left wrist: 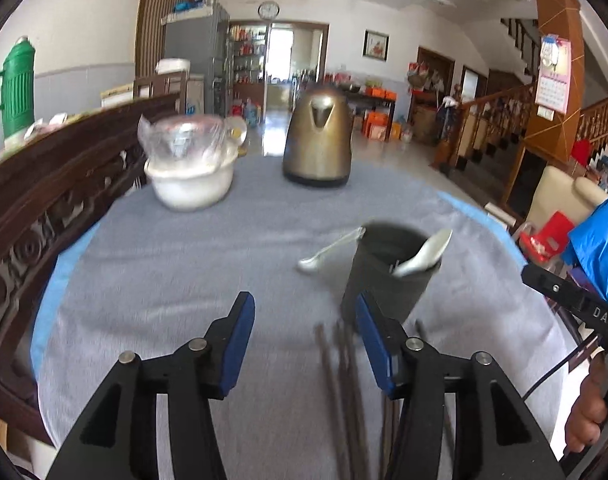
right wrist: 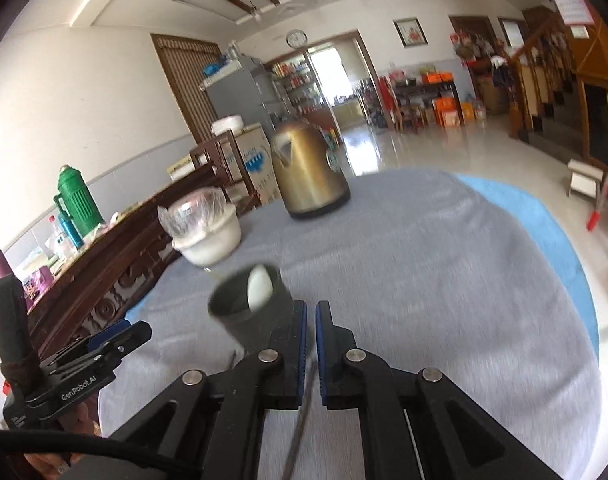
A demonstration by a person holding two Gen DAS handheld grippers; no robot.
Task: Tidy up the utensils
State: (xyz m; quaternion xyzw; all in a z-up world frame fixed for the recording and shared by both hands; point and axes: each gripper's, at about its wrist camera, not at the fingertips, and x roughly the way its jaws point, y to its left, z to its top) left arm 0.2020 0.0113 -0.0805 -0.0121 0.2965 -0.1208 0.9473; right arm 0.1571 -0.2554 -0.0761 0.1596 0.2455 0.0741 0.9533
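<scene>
A dark grey utensil cup (left wrist: 384,284) stands on the grey tablecloth with a white spoon (left wrist: 422,258) leaning in it. A second white spoon (left wrist: 328,252) lies on the cloth just behind the cup. Several dark chopsticks (left wrist: 336,380) lie on the cloth in front of the cup, under and between my left gripper's fingers. My left gripper (left wrist: 306,340) is open, nothing pressed by its pads. My right gripper (right wrist: 311,340) is shut, just right of the cup (right wrist: 252,308). A thin dark stick (right wrist: 302,408) shows below its pads; I cannot tell whether it is held.
A brass-coloured kettle (left wrist: 318,140) stands at the far side of the round table (left wrist: 184,272). A white bowl (left wrist: 192,184) with a plastic-wrapped item on top sits at the far left. A carved dark wooden bench (left wrist: 44,208) runs along the table's left side.
</scene>
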